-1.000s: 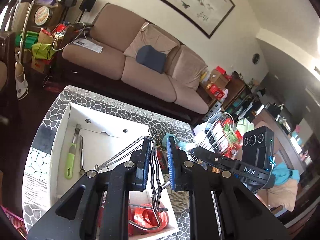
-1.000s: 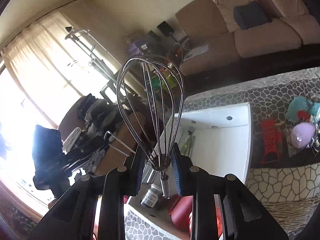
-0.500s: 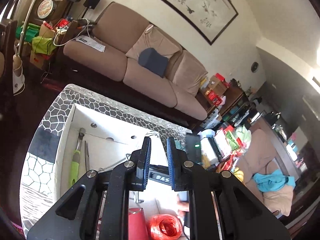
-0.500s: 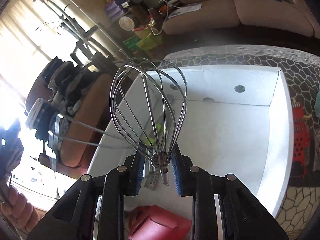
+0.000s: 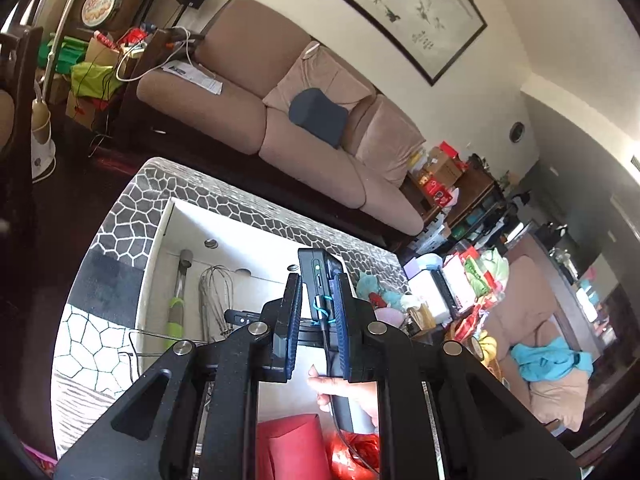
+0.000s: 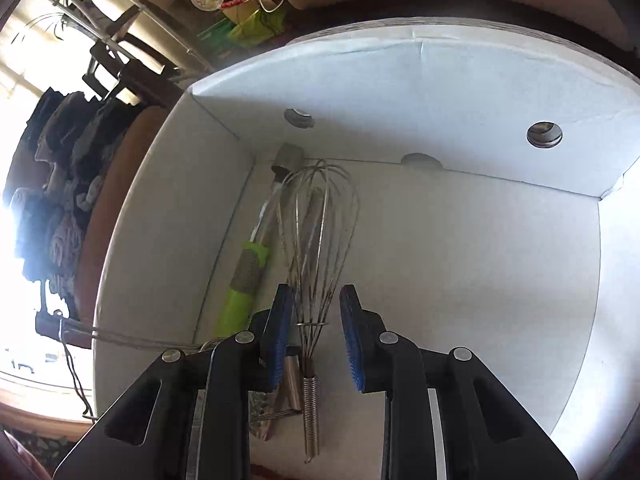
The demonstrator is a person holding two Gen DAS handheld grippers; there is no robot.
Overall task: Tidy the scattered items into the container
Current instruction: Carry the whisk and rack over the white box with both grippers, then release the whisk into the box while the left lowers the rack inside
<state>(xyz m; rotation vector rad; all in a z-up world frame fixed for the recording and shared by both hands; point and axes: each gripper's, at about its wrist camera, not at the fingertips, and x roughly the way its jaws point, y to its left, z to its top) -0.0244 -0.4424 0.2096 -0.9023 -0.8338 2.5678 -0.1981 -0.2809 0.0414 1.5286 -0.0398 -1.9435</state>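
Observation:
A white box (image 5: 160, 240) stands on the patterned table; its inside wall shows in the right wrist view (image 6: 440, 92). A wire whisk (image 6: 316, 240) lies on the box floor next to a green-handled tool (image 6: 244, 276); both also show in the left wrist view, whisk (image 5: 216, 296) and tool (image 5: 176, 312). My right gripper (image 6: 316, 340) is open, its jaws either side of the whisk's neck without touching it. My left gripper (image 5: 316, 324) hovers above the box, open and empty, with the right gripper's black body seen through the gap.
A red item (image 5: 288, 448) and a red shiny bundle (image 5: 356, 452) lie in the near end of the box. Several small items, teal and pink among them (image 5: 380, 300), lie on the table right of the box. A sofa (image 5: 280, 120) stands behind.
My right gripper lowered the whisk into the box and opened; the whisk now lies on the box floor. My left gripper let go of the wire rack it held one second ago.

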